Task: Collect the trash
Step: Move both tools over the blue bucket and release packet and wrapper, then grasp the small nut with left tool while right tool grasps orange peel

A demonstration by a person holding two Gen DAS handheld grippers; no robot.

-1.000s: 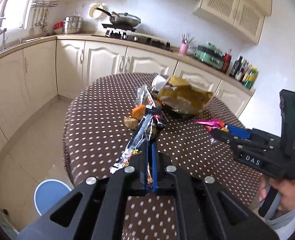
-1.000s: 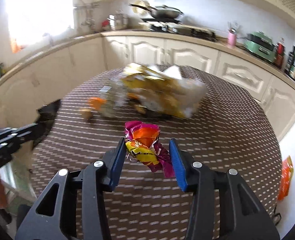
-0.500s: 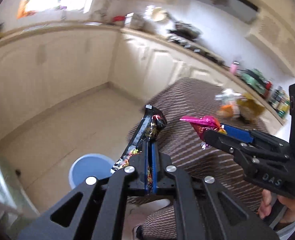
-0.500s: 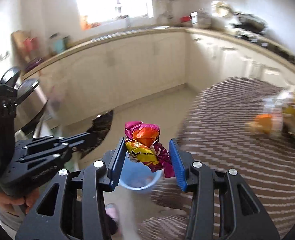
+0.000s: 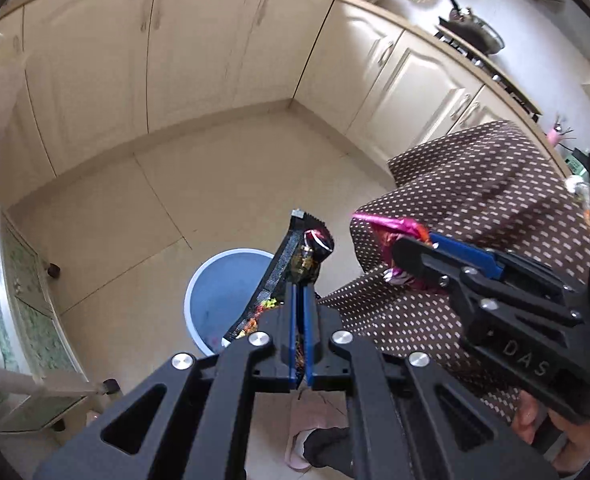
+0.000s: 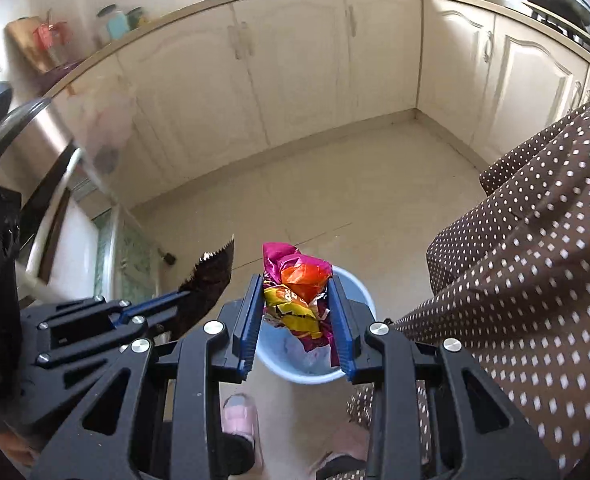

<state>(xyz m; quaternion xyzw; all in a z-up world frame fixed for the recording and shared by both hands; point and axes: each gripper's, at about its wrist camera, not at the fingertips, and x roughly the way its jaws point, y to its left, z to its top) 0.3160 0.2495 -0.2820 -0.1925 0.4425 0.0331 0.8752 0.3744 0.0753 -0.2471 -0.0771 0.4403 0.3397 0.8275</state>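
the crumpled pink wrapper (image 6: 297, 300) is pinched in my right gripper (image 6: 297, 312), hanging above the blue bin (image 6: 359, 300). my left gripper (image 5: 299, 300) is clamped flat on a dark wrapper (image 5: 291, 264) over the bin's far side. i'd centre each above the opening before letting go, clear of the tablecloth (image 6: 535, 280).

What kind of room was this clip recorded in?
Most likely a home kitchen: cream base cabinets under a countertop run along two walls, a pan sits on a gas hob, and a table with a brown dotted cloth stands on the tiled floor.
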